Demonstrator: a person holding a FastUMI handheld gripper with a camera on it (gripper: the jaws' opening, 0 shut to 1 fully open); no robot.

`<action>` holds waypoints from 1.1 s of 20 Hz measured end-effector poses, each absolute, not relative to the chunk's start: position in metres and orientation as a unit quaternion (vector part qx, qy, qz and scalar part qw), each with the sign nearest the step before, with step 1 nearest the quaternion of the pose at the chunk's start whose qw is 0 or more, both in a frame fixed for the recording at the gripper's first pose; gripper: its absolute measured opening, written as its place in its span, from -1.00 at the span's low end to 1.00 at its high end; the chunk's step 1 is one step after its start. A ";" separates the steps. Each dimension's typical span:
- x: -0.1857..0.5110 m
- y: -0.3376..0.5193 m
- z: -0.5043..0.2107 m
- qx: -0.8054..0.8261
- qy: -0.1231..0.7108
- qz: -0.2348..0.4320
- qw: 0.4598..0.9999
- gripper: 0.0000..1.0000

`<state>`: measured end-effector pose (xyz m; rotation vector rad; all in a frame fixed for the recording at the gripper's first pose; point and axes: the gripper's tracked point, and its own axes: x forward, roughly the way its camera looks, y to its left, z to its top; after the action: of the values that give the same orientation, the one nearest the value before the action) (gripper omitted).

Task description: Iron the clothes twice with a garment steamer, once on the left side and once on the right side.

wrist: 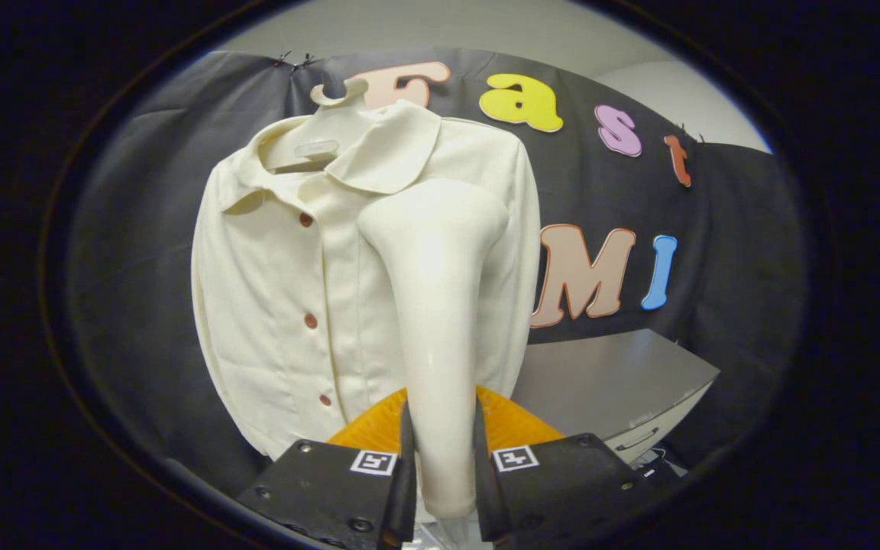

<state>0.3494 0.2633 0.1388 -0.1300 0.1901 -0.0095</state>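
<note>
The gripper (444, 466) has its 2 fingers pressed on the handle of the garment steamer (436, 305), 1 on each side, so it is clamped. The steamer looks smooth, hard and probably slippery; I judge a firm hold low on the handle, as here, is right, since the wide head stands far above the fingers. Under it sits 1 orange base (512, 424). Beyond the head hangs 1 cream shirt (279, 283), soft and light, on 1 hanger (333, 95), with 3 buttons visible.
</note>
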 end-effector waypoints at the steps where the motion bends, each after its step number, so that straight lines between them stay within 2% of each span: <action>1: 0.353 0.262 0.135 -0.065 0.097 -0.005 0.993 -0.36; 8: 0.350 0.248 0.102 -0.062 0.109 -0.020 0.992 -0.36; 22: 0.322 0.234 -0.027 -0.066 0.174 -0.029 0.982 -0.36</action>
<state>0.3216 0.2339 -0.0270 -0.1334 0.3499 -0.0585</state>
